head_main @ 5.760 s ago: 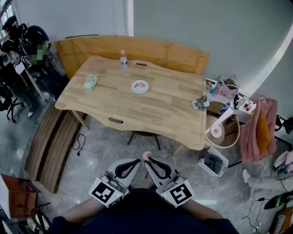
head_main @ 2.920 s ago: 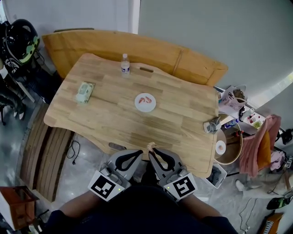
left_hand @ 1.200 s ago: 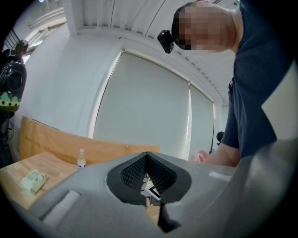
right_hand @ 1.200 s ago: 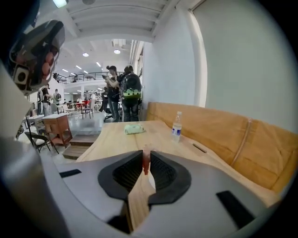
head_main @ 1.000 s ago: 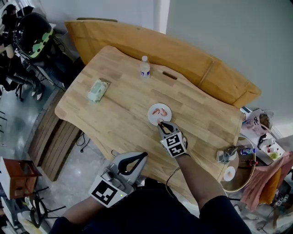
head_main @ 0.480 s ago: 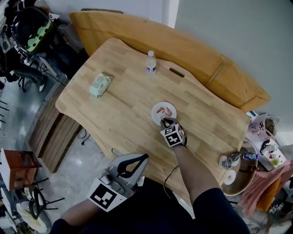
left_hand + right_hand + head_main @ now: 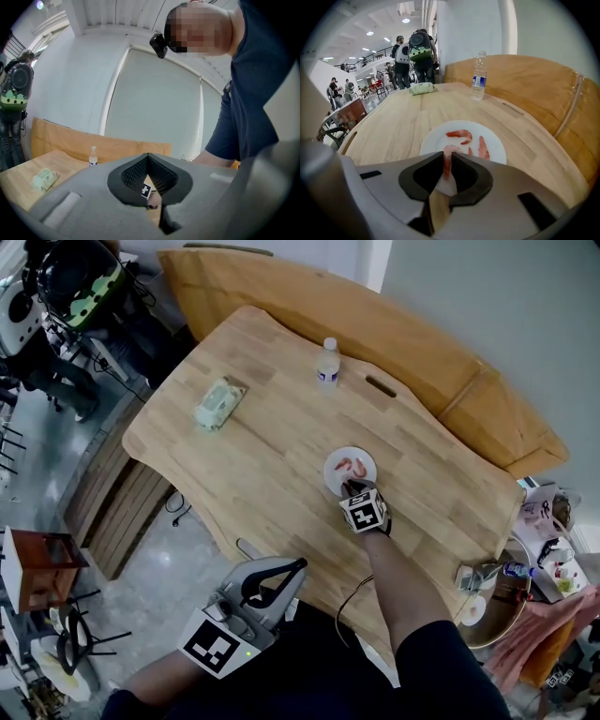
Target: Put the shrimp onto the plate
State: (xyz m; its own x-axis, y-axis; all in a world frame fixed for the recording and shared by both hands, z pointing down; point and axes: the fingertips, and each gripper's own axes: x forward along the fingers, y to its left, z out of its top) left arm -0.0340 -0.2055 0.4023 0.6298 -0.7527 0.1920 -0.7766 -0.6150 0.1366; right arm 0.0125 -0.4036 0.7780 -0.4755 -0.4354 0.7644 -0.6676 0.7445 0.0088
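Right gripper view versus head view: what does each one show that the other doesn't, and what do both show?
Only the right gripper view: a shrimp pinched between the jaws of the right gripper, at the near edge of the plate. Only the head view: the left gripper, held off the table, close to the person's body. Both: the plate with shrimp lying on it, the water bottle and the green pack.
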